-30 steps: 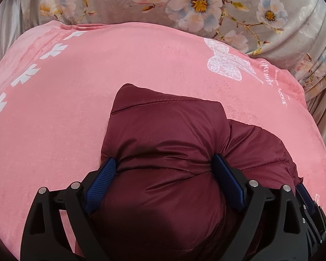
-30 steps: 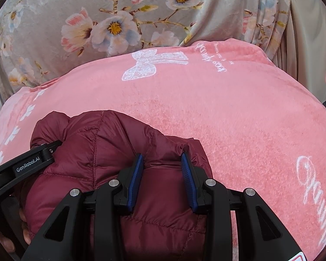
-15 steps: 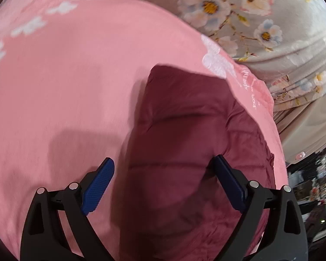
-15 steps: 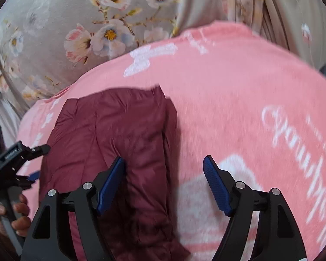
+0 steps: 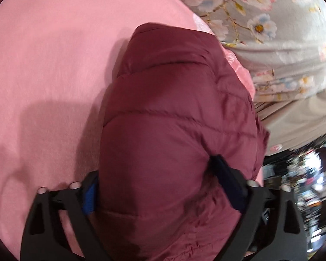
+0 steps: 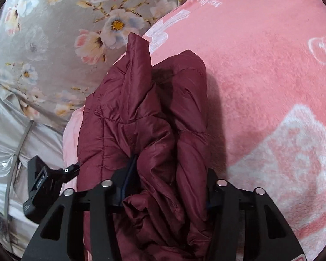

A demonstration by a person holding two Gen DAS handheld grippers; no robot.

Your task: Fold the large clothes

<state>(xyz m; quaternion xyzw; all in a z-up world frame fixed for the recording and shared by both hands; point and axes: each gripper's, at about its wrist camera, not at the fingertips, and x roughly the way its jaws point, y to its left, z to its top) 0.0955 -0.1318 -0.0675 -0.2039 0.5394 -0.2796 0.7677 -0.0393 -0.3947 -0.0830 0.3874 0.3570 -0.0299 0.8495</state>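
Folded maroon jacket (image 5: 176,117) runs lengthwise away across the pink blanket (image 5: 50,69) — both jaws just clamped on it.

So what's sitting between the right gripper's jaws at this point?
In the right wrist view, a bunched fold of the maroon puffer jacket fills the right gripper; its jaws have just been closing.

Blanket: pink fleece (image 6: 260,69) with white bow and script prints, spread as the work surface.
Floral fabric: grey cloth (image 5: 278,50) with white, blue and pink flowers, hanging in folds beyond the blanket's edge.
Grey sheet: shiny, plain (image 6: 4,134), below the floral cloth.
Background: blurred dark clutter (image 5: 304,184), unreadable.
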